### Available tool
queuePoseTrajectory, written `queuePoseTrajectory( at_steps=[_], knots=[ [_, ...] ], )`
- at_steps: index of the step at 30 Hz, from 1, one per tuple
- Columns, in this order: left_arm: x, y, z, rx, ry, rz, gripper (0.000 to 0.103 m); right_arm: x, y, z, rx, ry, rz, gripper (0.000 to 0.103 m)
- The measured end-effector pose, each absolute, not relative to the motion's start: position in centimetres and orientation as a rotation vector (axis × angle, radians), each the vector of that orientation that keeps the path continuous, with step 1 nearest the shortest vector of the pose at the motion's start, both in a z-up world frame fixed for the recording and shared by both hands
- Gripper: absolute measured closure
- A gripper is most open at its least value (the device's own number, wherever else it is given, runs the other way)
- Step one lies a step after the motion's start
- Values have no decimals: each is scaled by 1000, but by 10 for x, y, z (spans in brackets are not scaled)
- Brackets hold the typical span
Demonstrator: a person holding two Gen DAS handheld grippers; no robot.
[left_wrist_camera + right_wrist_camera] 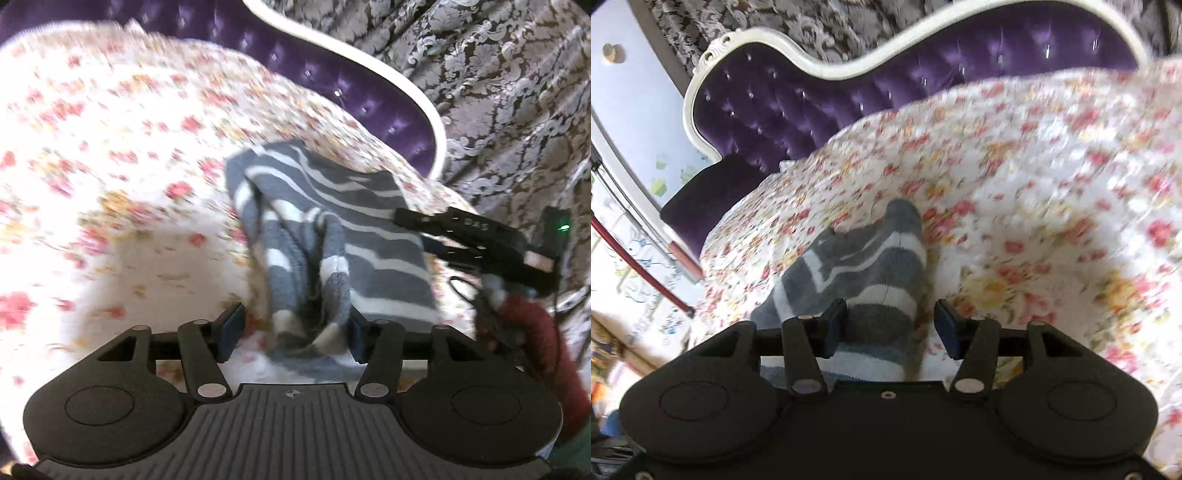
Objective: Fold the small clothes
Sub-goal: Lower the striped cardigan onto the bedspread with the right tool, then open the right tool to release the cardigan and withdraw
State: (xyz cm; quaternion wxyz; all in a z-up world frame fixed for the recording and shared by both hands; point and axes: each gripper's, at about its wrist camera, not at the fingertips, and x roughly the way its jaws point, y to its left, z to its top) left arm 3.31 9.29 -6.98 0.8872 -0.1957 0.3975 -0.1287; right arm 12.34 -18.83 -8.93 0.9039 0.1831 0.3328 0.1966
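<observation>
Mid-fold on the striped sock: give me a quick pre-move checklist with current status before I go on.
1. Left gripper open: ok, fingers spread.
2. Sock bunch inside left gap: ok, striped sock lies between its fingers.
3. Right gripper open: ok.
4. Sock centred for the right: not ok, it sits toward one finger.
5. Sock flat on floral bedspread: not ok, rumpled.
6. Images sharp: not ok, blurred.

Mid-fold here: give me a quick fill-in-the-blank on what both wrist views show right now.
1. The sock is grey with ____ stripes.
2. It lies on a bedspread printed with ____.
3. The tufted headboard behind the bed is ____.
4. The jaws of the right gripper stand ____.

Missing words: white; flowers; purple; open
</observation>
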Motion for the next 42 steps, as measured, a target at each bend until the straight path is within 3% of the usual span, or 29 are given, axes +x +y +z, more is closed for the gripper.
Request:
queuePoseTrajectory(
  at_steps=[8, 11, 15, 20, 25, 32, 36, 38, 42],
  knots=[
    [-7, 85, -41, -233, 667, -164, 48, 82, -197, -74, 353, 528, 362, 39],
    [-5, 73, -25, -179, 608, -173, 42, 71, -198, -70, 351, 505, 360, 36],
    [12, 59, -14, -160, 583, -189, 40, 58, -198, -68, 339, 494, 359, 36],
    [41, 49, -28, -117, 581, -125, 40, 49, -192, -69, 295, 499, 367, 36],
    [59, 64, -67, -151, 688, -66, 37, 45, -177, -66, 218, 498, 413, 36],
    [51, 78, -76, -227, 686, -76, 33, 69, -149, -63, 140, 497, 513, 49],
    [51, 81, -79, -249, 689, -77, 30, 113, -147, -86, 133, 583, 453, 53],
    [53, 81, -81, -266, 693, -77, 28, 133, -150, -100, 122, 615, 413, 59],
    [54, 81, -82, -269, 697, -76, 27, 145, -160, -105, 183, 621, 400, 61]
  ],
)
